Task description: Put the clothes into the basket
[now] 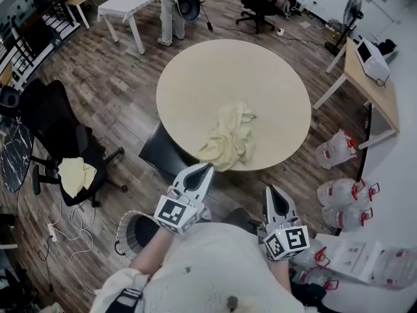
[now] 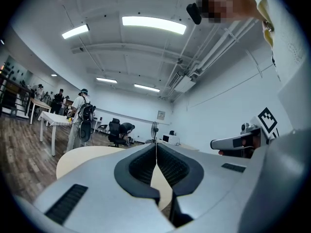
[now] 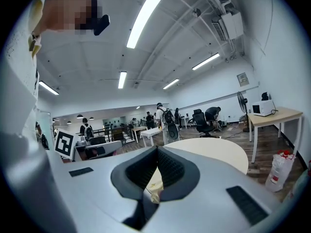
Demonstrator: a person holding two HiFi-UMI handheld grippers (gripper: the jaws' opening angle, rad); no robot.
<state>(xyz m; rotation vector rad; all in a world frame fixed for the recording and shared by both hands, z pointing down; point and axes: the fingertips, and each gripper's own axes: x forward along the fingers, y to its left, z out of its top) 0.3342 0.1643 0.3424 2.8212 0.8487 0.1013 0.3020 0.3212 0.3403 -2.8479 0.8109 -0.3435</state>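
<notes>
The left gripper (image 1: 206, 169) and right gripper (image 1: 273, 192) sit close to the person's body, short of the table, each with jaws pressed together on nothing. Just beyond them a crumpled pale yellow garment (image 1: 228, 139) lies at the near edge of the round table (image 1: 221, 64). It looks light, soft and limp, so a pinch on a raised fold near its middle should lift it. What is probably the basket (image 1: 122, 232) stands on the floor, left of the person.

Two yellow garments (image 1: 228, 139) (image 1: 77, 175), one basket (image 1: 120, 232), one round table (image 1: 228, 77).

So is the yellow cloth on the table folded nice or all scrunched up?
Scrunched up. The pale yellow cloth lies in a rumpled heap with uneven folds by the round table's near edge.
</notes>
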